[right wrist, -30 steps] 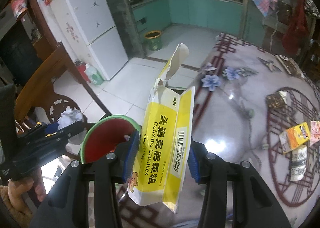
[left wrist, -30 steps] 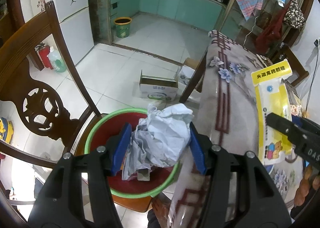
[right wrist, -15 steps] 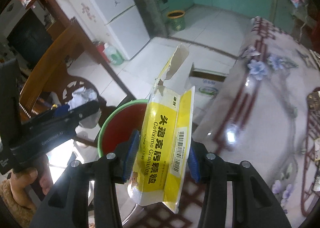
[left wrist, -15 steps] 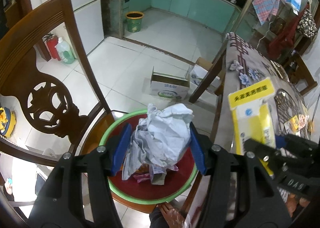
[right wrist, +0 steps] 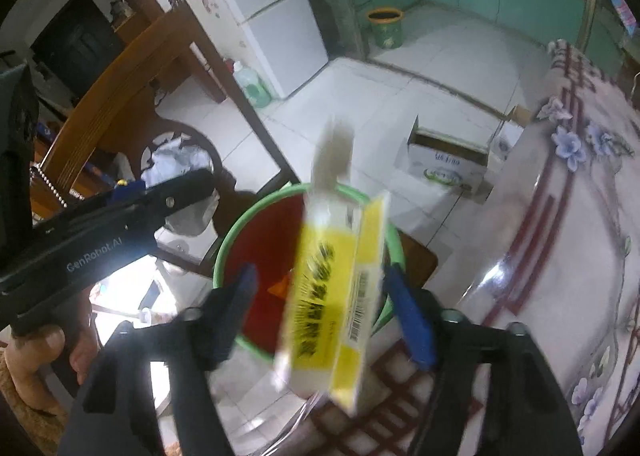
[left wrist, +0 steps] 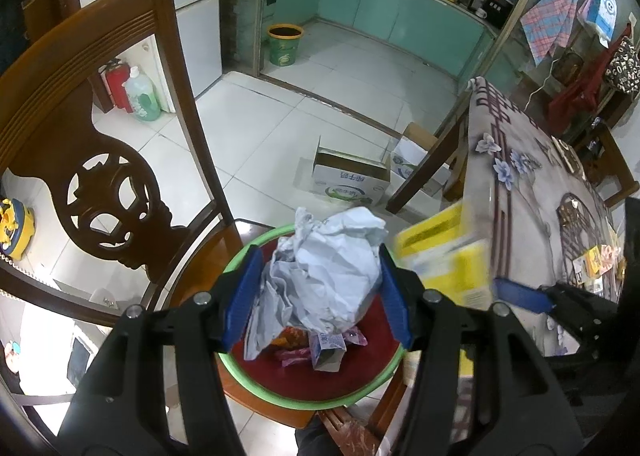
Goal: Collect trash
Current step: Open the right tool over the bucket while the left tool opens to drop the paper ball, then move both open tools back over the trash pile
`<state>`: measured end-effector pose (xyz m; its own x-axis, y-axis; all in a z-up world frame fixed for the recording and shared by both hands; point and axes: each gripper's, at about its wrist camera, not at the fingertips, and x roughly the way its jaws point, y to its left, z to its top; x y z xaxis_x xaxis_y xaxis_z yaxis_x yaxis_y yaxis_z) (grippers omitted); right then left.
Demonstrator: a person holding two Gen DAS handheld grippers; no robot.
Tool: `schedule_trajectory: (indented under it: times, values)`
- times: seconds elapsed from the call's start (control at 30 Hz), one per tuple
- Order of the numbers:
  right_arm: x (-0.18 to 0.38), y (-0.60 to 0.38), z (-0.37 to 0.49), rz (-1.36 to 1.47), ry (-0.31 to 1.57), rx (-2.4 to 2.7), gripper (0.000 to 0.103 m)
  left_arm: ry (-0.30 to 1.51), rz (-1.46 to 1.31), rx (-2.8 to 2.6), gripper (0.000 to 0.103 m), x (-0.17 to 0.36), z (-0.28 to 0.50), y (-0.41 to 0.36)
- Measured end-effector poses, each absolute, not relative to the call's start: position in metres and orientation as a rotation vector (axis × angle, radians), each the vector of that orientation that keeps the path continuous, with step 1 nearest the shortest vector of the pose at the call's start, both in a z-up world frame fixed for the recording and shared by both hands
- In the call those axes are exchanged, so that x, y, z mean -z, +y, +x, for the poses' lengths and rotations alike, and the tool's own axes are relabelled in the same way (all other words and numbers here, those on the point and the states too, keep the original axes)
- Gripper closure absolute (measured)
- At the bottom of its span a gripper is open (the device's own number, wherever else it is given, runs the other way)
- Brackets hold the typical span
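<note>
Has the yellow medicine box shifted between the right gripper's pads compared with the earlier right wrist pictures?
Yes. The jaws have just been opening, and the yellow box, now blurred and loose between the pads, tilts toward the green-rimmed basin below.

You have two grippers in view: the left gripper and the right gripper. Below them you see one basin on one wooden chair. Between the left fingers there is one crumpled paper ball, and between the right fingers one yellow box. Beyond the basin, on the floor, you can count two open cartons, one green bucket, one fire extinguisher and one green bottle.
</note>
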<state>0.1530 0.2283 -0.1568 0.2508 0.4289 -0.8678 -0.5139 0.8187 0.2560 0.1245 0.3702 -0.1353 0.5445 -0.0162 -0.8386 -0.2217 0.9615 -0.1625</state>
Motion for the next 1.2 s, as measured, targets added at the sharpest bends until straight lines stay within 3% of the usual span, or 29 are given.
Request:
schedule_trajectory:
  times: [0.2,0.37,0.77,1.07,1.2]
  values:
    - [0.138,0.207,0.151,-0.127,1.094,-0.544,0.033,0.991,-0.262,-0.122,0.049,0.136,0.122,0.371]
    - [0.098,0.185,0.143,-0.183,0.977,-0.419,0.023,1.014,-0.25,-0.113,0.049,0.146,0.12,0.363]
    - [0.053,0.149,0.12,-0.21,0.836,-0.283,0.022,1.05,-0.2,-0.079,0.048,0.159,0.116,0.34]
    - [0.047,0.124,0.105,-0.208,0.798,-0.221,0.016,1.033,-0.194,-0.08,0.038,0.156,0.111,0.328]
    - [0.048,0.112,0.098,-0.203,0.793,-0.19,0.015,1.018,-0.183,-0.072,0.027,0.153,0.107,0.319]
